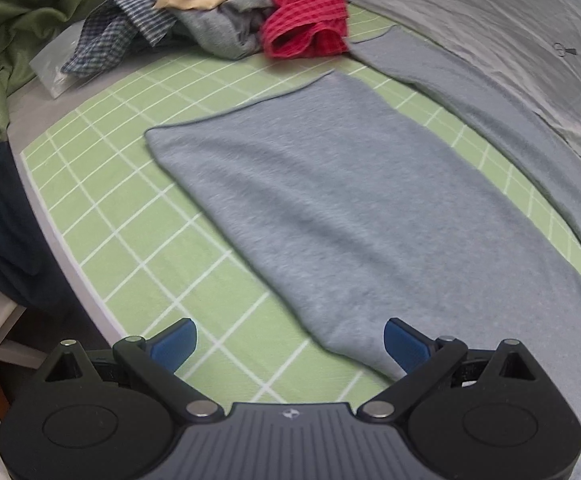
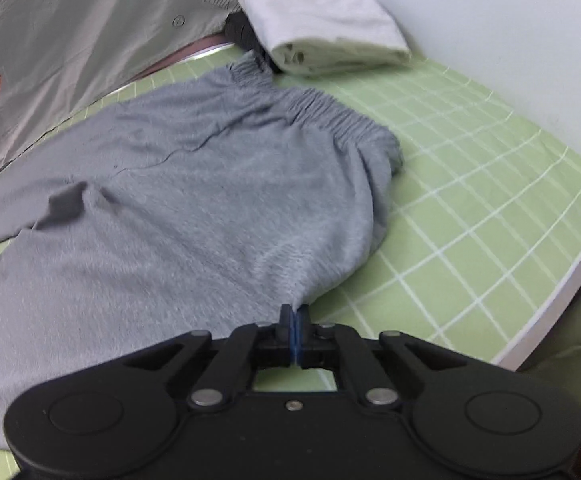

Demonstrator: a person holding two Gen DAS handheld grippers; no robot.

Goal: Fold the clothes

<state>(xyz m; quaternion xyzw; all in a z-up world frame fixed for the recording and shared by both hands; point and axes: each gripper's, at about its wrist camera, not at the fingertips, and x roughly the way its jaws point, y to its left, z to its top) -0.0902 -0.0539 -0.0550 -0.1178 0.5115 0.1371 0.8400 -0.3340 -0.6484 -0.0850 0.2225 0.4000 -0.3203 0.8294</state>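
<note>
Right gripper [image 2: 294, 312] pinches grey trousers [image 2: 194, 184]; left gripper [image 1: 290, 340] gapes.

Left gripper [image 1: 290, 344]: black linkage arms, blue fingertip pads, silver pivot pins, ribbed grey centre. Right gripper [image 2: 294, 314]: same black build.

The trousers [image 1: 330, 200] lay spread on the gridded mat [image 1: 130, 208], legs running toward a heap of clothes [image 1: 230, 12] at the mat's far end. Behind the waistband [image 2: 330, 112] sat a folded cloth [image 2: 322, 28] (partly on the mat).
</note>
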